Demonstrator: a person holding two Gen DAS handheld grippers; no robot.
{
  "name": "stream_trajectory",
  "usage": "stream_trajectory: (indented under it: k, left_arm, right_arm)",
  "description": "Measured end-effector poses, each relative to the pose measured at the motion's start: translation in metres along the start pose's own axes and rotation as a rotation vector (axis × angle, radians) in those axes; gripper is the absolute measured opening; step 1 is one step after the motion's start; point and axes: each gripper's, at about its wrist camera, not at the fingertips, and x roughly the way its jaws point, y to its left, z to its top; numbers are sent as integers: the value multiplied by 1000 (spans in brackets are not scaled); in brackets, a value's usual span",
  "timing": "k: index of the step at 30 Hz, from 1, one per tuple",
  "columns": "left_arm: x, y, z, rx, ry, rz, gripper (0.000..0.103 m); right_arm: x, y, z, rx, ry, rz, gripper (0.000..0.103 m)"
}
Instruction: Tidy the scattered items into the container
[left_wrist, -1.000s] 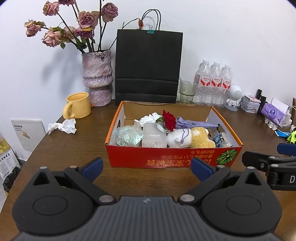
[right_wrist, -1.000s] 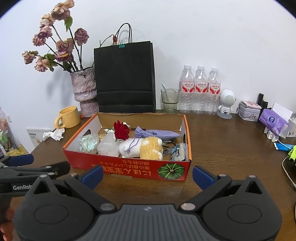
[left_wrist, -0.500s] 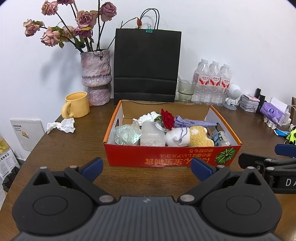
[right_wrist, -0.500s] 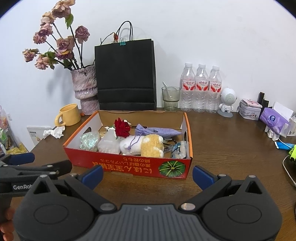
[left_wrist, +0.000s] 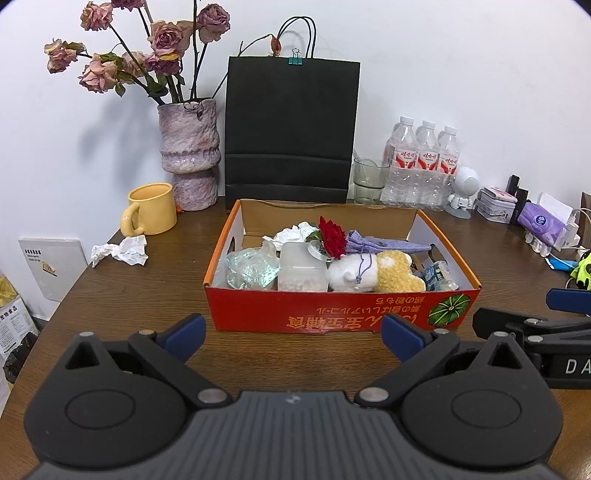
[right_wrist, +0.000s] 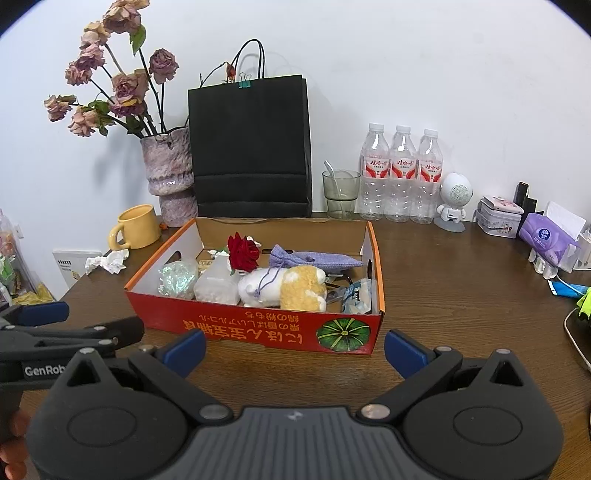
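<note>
Container: red cardboard box (left_wrist: 332, 314) on the table (left_wrist: 147, 291), open-topped, at 12 o'clock from both hand-held grippers, just beyond their fingertips.
Contents: red rose (left_wrist: 332, 236), lilac pouch (left_wrist: 384, 245), white-and-yellow plush (left_wrist: 373, 273), frosted plastic tub (left_wrist: 303, 267), crinkled clear wrap (left_wrist: 251, 267) — all inside.
Stray item: crumpled tissue (left_wrist: 120, 251) on the table at 10 o'clock from the left hand-held gripper, beside the yellow mug (left_wrist: 151, 208).
Left hand-held gripper (left_wrist: 291, 332): jaws wide apart, holding nothing, low over the table.
Right hand-held gripper (right_wrist: 295, 345): jaws wide, nothing held — level with the left one.
Behind the box: black paper bag (left_wrist: 291, 129), vase (left_wrist: 189, 151), water bottles (left_wrist: 424, 162).
</note>
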Motion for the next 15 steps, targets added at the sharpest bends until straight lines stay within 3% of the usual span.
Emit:
stream_trajectory:
  k: [15]
  left_arm:
    - [-1,1,-4,-5,-20,-4,103]
  right_arm:
    - [1,-1,-1,1,2,2,103]
